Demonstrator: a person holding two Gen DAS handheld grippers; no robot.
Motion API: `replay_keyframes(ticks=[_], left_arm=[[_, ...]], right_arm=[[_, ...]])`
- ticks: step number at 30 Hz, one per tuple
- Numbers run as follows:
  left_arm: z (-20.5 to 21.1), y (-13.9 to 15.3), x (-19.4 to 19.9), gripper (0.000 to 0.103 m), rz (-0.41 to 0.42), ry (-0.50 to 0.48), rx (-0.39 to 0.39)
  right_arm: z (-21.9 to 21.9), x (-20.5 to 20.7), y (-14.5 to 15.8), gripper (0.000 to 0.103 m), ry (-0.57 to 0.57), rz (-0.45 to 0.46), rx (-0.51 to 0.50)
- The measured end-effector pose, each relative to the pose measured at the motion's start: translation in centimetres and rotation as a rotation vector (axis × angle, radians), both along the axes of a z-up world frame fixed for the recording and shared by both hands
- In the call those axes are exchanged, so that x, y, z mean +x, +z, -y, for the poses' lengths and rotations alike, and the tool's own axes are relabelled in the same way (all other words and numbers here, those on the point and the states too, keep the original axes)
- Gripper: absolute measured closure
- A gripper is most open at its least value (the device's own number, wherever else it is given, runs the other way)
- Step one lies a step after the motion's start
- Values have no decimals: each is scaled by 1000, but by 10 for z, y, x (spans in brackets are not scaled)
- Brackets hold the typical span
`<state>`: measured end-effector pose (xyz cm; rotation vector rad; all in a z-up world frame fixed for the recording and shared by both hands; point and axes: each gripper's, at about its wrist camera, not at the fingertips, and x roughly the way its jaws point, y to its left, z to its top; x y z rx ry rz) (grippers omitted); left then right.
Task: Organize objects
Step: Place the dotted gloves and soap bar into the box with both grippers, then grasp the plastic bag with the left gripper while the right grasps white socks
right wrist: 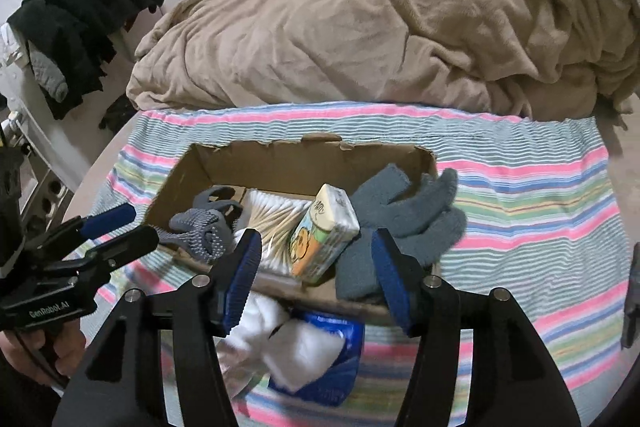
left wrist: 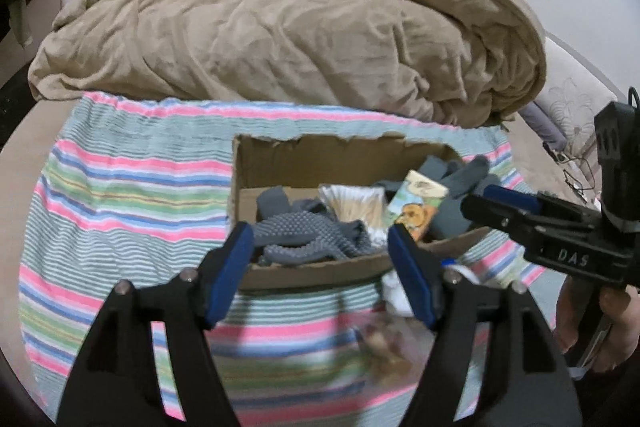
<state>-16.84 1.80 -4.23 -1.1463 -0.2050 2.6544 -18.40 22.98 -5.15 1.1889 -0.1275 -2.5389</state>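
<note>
Striped pastel cotton cloth (right wrist: 520, 187) carried a torn brown cardboard box (right wrist: 288, 157) near the middle. Just nearer lay soft white balled socks (right wrist: 296, 343), light and squashable, best pinched mid-bundle. Left gripper (left wrist: 322, 273) and right gripper (right wrist: 316, 279) gaped wide, empty.

Cardboard box (right wrist: 280, 163) on striped cloth (right wrist: 540, 187) (blanket (right wrist: 360, 27) behind) holds gloves (right wrist: 200, 227), swabs (right wrist: 272, 215).
</note>
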Motion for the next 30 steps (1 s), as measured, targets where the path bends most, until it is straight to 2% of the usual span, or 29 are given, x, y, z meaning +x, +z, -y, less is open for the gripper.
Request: replay_keyframes(ticks=[8, 14, 21, 30], left_arm=[[2, 29, 43, 24, -47, 3, 18], [2, 32, 69, 22, -47, 3, 10], [-5, 8, 84, 22, 15, -13, -6], [-38, -30, 77, 22, 85, -81, -47]], right_arm=[[-2, 37, 24, 35, -5, -45, 10], [-4, 62, 26, 35, -2, -53, 19], [-7, 87, 13, 35, 9, -33, 31], [-2, 84, -15, 35, 36, 21, 62]])
